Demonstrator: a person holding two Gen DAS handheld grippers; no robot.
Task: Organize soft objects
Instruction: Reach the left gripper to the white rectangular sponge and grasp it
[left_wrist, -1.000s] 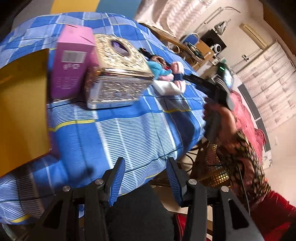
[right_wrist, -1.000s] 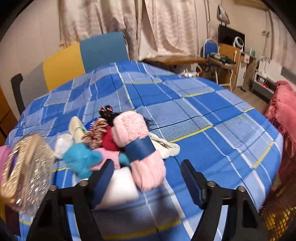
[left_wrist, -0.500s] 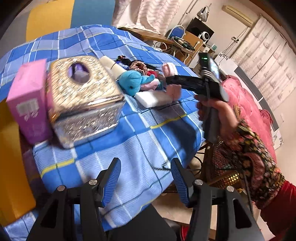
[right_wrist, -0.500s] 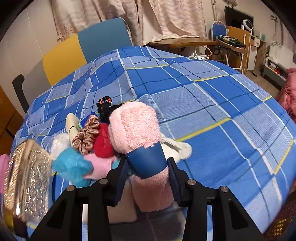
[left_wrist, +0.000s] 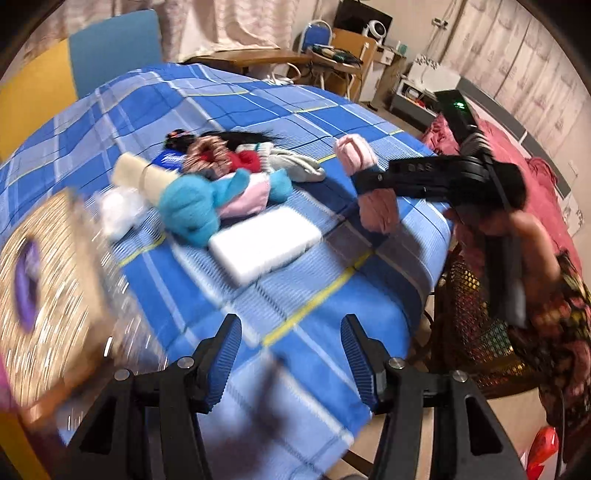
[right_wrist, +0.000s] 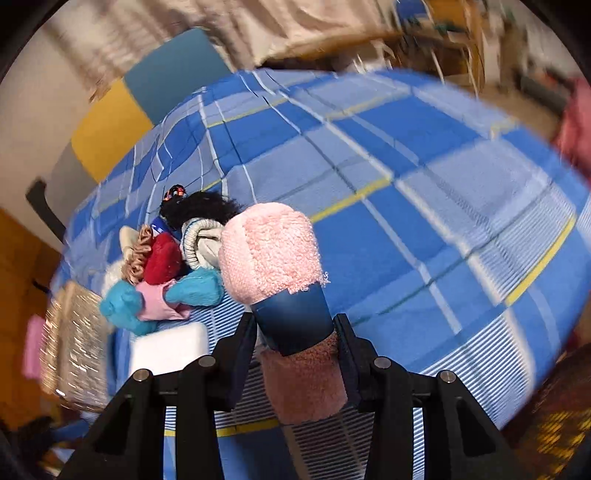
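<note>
Clamping the rolled pink towel (right_wrist: 271, 254) by its blue band, your right gripper (right_wrist: 295, 332) holds it end-up, clear of the pile (left_wrist: 221, 177) lying leftward; your left gripper (left_wrist: 291, 354) hangs open, farther off.

Left gripper (left_wrist: 290, 354) agape, right gripper (right_wrist: 295, 332) clamped

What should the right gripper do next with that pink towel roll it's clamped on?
Probably lift it a little higher and carry it clear of the pile before setting it down. The right gripper is shut on the pink towel roll at its blue band, and the roll appears raised off the blue checked cloth. The left gripper is open and holds nothing.
</note>
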